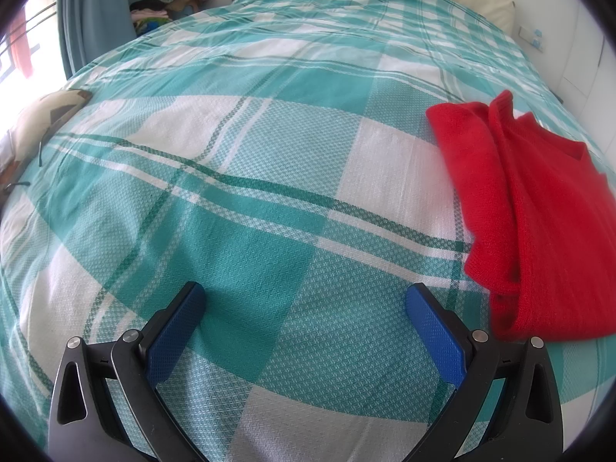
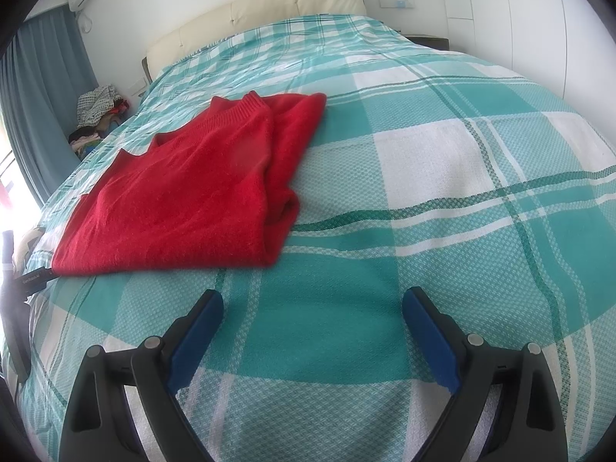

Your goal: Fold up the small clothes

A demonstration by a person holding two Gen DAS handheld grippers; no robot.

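Knitwear first: the red fuzzy knitted sweater (image 2: pixel 184 188) lies flat on the teal-and-white plaid woven bedspread (image 2: pixel 442 177), already doubled lengthwise by the look of it, with a sleeve or side panel turned over along its right edge and the ribbed hem or cuff toward the headboard end; from my right wrist camera it sits at about ten o'clock, near but clear of the fingers; from my left wrist camera the same sweater (image 1: pixel 539 211) sits at about three o'clock, its near corner just beside my right-hand finger.

My left gripper (image 1: pixel 304 308) has its blue-padded jaws spread wide over bare bedspread, gripping nothing; my right gripper (image 2: pixel 312 312) is likewise spread wide and empty, with the sweater's near edge just beyond its left finger.

As I judge it, the step in hand is the next fold, probably crosswise; to do it well I would bring each gripper to one near corner, pinch all stacked layers together rather than the top layer alone, lift evenly, and carry the edge toward twelve o'clock so the corners meet; the fuzzy knit looks soft and likely to sag or slip, so a low, slow lift seems wise.

Farther out, a cream padded headboard (image 2: pixel 269 11) at twelve o'clock; a heap of mixed clothes (image 2: pixel 98 115) beside blue-grey curtains (image 2: pixel 34 88) at nine.
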